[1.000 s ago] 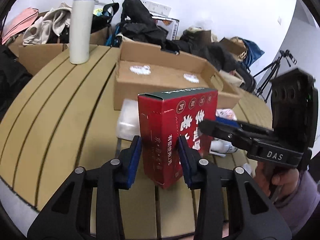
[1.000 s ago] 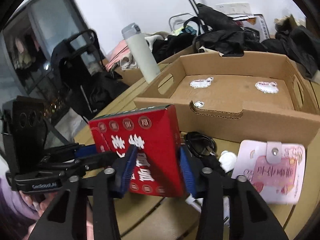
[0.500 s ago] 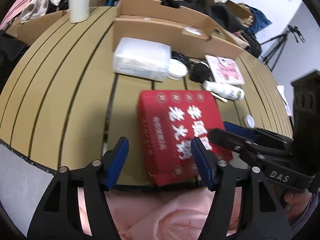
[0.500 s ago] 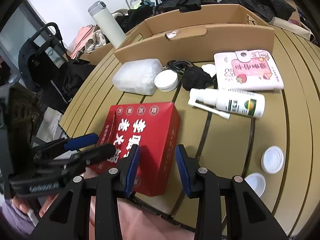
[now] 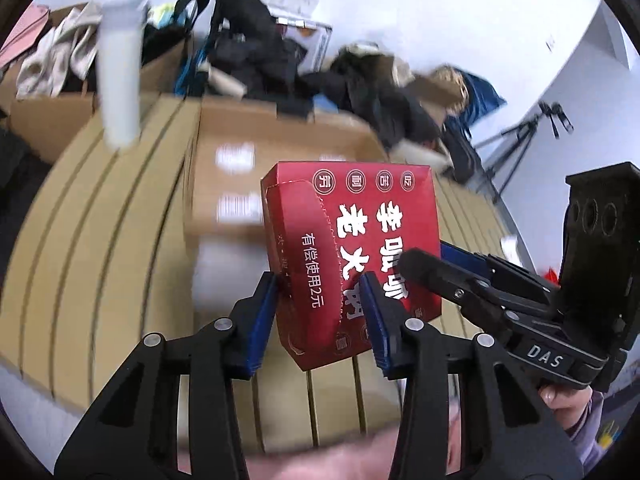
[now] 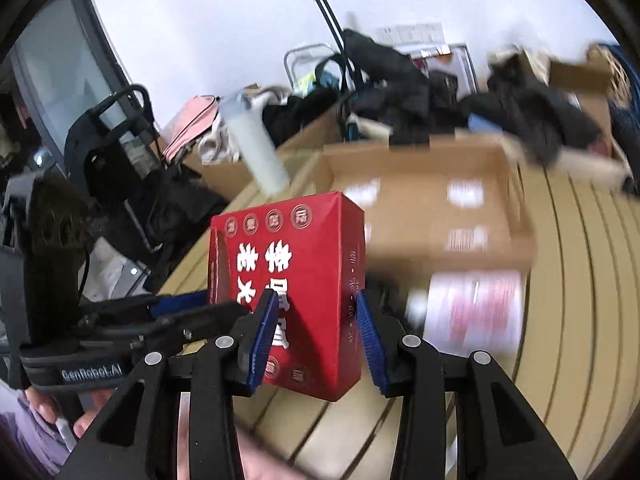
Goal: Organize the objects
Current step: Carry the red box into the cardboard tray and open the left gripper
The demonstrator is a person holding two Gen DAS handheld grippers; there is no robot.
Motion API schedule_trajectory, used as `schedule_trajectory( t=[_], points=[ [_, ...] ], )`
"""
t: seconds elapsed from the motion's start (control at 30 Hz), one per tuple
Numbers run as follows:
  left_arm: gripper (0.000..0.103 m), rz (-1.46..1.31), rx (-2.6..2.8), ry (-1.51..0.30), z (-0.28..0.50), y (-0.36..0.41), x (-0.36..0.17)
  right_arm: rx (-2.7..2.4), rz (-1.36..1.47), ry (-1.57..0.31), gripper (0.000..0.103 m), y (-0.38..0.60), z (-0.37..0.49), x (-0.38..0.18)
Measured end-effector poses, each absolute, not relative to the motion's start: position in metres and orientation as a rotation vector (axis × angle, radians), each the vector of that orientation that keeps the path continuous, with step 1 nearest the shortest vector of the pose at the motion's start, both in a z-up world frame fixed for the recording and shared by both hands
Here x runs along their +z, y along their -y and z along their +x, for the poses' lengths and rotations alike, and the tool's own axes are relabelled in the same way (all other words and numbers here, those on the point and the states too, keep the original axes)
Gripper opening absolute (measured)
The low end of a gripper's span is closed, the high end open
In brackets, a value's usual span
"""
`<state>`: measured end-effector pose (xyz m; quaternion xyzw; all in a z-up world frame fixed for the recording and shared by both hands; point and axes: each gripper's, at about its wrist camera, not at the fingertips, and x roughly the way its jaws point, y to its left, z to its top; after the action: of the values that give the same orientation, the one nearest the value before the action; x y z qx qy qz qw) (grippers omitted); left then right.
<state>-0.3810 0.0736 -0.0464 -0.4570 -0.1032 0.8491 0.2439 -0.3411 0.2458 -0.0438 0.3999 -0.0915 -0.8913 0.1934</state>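
Left wrist view: red box (image 5: 352,252) held off slatted table (image 5: 100,240), clamped between left gripper (image 5: 322,320) pads, jaws closing on it. Cardboard tray (image 5: 280,140) seen behind.

Right wrist view: same red box (image 6: 296,280) pinched at one corner by right gripper (image 6: 316,334), jaws easing apart, pads seen touching box.

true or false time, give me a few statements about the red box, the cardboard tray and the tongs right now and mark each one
1. Both tongs grip the red box at once. True: left tongs and right tongs each clamp a lower corner.
2. The red box lies flat inside the cardboard tray. False: it is held upright in front of the tray.
3. The white bottle stands behind and to the left of the tray. True.
4. The tray is full of objects. False: only stickers show on its floor.
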Motion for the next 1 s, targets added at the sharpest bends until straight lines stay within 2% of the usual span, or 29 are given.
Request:
schedule_trajectory(
  t=[0.1, 0.17, 0.27, 0.43, 0.5, 0.57, 0.67, 0.7, 0.73, 0.77, 0.87, 1.0],
  points=[
    [0.038, -1.31, 2.313, 0.356, -0.456, -0.073, -0.051, -2.474, 1.167, 0.328, 0.045, -0.253, -0.414, -0.034],
    [0.036, -1.36, 2.321, 0.333, -0.5, -0.077, -0.066, -2.468, 1.214, 0.34, 0.045, -0.251, -0.462, -0.042],
    [0.033, -1.469, 2.394, 0.233, -0.562, -0.087, -0.102, -2.465, 1.33, 0.31, 0.045, -0.238, -0.526, -0.076],
    [0.034, -1.558, 2.51, -0.024, -0.603, -0.086, -0.14, -2.358, 1.495, 0.3, 0.045, -0.216, -0.59, -0.134],
    [0.04, -1.523, 2.502, -0.002, -0.599, -0.085, -0.136, -2.355, 1.531, 0.277, 0.045, -0.218, -0.596, -0.143],
    [0.056, -1.46, 2.504, 0.011, -0.59, -0.084, -0.125, -2.365, 1.496, 0.271, 0.047, -0.224, -0.592, -0.138],
    [0.078, -1.415, 2.552, -0.056, -0.578, -0.084, -0.104, -2.422, 1.474, 0.249, 0.073, -0.24, -0.582, -0.12],
    [0.083, -1.411, 2.559, -0.08, -0.573, -0.084, -0.096, -2.442, 1.459, 0.221, 0.087, -0.244, -0.579, -0.112],
    [0.095, -1.416, 2.561, -0.099, -0.571, -0.083, -0.091, -2.462, 1.448, 0.184, 0.088, -0.25, -0.571, -0.1],
    [0.103, -1.434, 2.565, -0.138, -0.565, -0.082, -0.082, -2.483, 1.442, 0.156, 0.088, -0.257, -0.565, -0.09],
    [0.103, -1.43, 2.58, -0.206, -0.54, -0.073, -0.054, -2.578, 1.413, 0.104, 0.088, -0.284, -0.536, -0.052],
    [0.103, -1.353, 2.645, -0.185, -0.491, -0.056, -0.006, -2.701, 1.399, 0.109, 0.088, -0.327, -0.487, -0.004]
  ],
)
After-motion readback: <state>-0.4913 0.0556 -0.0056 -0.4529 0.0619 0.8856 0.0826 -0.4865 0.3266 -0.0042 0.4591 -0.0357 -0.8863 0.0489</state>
